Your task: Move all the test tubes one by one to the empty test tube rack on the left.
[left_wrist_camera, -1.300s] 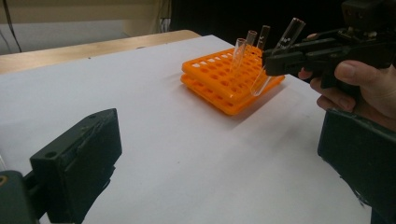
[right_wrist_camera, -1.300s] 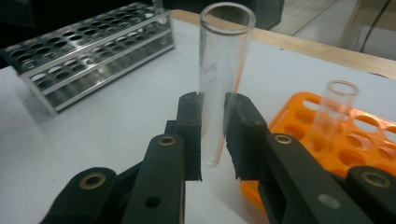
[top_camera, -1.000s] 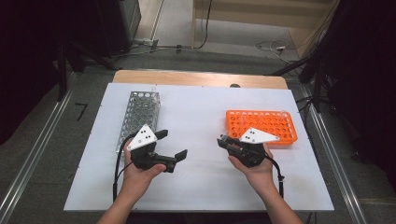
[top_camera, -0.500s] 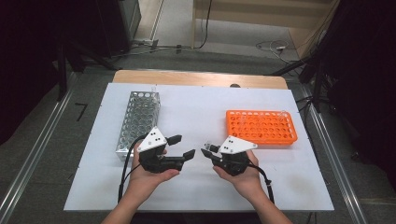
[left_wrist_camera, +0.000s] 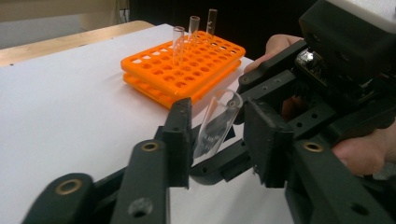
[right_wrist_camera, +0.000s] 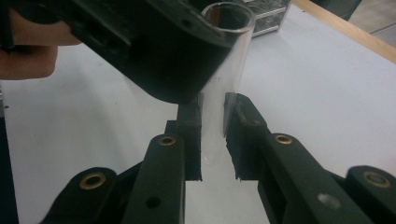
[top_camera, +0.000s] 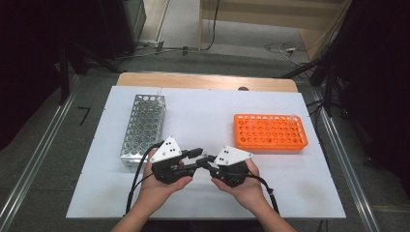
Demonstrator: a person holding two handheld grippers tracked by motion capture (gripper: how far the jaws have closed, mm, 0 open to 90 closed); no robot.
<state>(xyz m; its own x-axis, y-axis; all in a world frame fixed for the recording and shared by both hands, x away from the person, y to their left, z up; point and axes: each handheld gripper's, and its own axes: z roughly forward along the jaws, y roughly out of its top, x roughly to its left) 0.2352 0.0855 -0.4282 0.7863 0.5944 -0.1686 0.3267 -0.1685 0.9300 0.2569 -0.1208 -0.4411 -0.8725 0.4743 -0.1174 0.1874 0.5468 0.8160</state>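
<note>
Two grippers meet at the near middle of the white table (top_camera: 203,116) over one clear glass test tube (left_wrist_camera: 217,122): the right gripper (right_wrist_camera: 213,109) pinches it, so the left gripper (left_wrist_camera: 217,135), jaws closing around it, should clamp squarely before release.

- Left gripper (top_camera: 197,153) and right gripper (top_camera: 205,159) meet tip to tip near the table's (top_camera: 203,108) front edge, centre.
- Metal rack (top_camera: 144,129) along the left edge.
- Orange rack (top_camera: 270,132) toward the right edge.
- Gripper state unclear from above.
</note>
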